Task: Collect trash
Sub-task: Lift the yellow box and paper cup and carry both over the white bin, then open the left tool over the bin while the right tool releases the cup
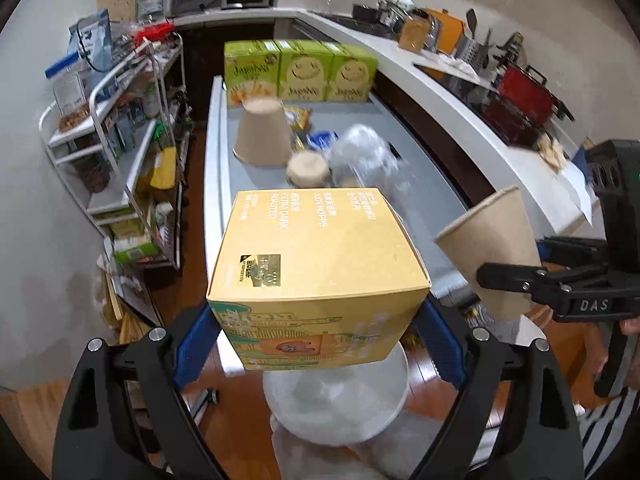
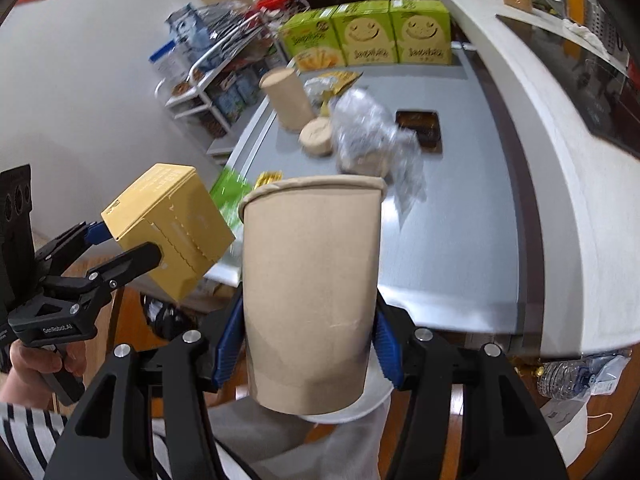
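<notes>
Matt yellow cardboard box [image 1: 316,248], plain brown paper cup [image 2: 310,292], crinkled glossy plastic wrap [image 2: 372,136] on smooth grey tabletop [image 2: 452,240].

Three snack boxes [image 1: 300,70] line the desk's [image 1: 420,208] far edge. Before them stand an inverted cup [image 1: 264,132], a lid [image 1: 308,168] and a plastic bag [image 1: 364,156] at mid-desk.

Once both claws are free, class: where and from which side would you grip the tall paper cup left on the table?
Grip the tall paper cup across its side wall, about mid-height, coming in level from the near table edge. It stands upside down, closed base up, so there is no open rim to pinch. The small tub sits close at its right, so the fingers should straddle above that.
</notes>
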Action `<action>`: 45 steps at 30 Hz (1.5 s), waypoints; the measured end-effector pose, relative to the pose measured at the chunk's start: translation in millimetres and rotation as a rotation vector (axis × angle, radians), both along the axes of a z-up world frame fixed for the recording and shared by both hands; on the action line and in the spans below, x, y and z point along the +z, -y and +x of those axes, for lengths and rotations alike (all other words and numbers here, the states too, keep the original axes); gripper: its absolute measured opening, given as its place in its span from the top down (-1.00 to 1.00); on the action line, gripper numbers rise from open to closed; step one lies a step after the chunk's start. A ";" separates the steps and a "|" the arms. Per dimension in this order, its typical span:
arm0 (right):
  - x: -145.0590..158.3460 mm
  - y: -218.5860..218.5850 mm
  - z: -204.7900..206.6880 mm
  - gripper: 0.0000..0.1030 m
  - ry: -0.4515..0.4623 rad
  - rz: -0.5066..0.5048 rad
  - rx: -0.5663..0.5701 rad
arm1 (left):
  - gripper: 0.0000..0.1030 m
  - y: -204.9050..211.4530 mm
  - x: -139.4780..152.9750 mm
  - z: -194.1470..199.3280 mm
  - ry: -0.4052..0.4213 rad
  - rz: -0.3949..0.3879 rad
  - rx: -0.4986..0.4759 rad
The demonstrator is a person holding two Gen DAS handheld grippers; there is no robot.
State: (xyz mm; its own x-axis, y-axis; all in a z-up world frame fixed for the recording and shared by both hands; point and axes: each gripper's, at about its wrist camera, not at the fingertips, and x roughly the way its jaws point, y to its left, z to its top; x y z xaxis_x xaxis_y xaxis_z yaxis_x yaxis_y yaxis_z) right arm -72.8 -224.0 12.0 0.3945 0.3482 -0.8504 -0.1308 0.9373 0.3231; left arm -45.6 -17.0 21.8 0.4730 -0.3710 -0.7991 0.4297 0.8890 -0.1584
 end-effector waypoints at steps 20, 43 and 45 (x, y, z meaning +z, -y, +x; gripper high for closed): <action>-115.1 -19.5 -37.6 -0.06 -0.308 -0.067 0.114 | -0.75 15.0 -120.7 -52.3 -0.348 0.151 -0.188; -202.8 -22.2 -5.9 -0.28 -0.457 -0.111 0.017 | -0.80 24.5 -193.0 -20.0 -0.421 0.244 -0.185; -200.5 -18.8 -6.3 -0.53 -0.447 -0.103 -0.004 | -0.84 27.5 -189.3 -19.4 -0.413 0.254 -0.187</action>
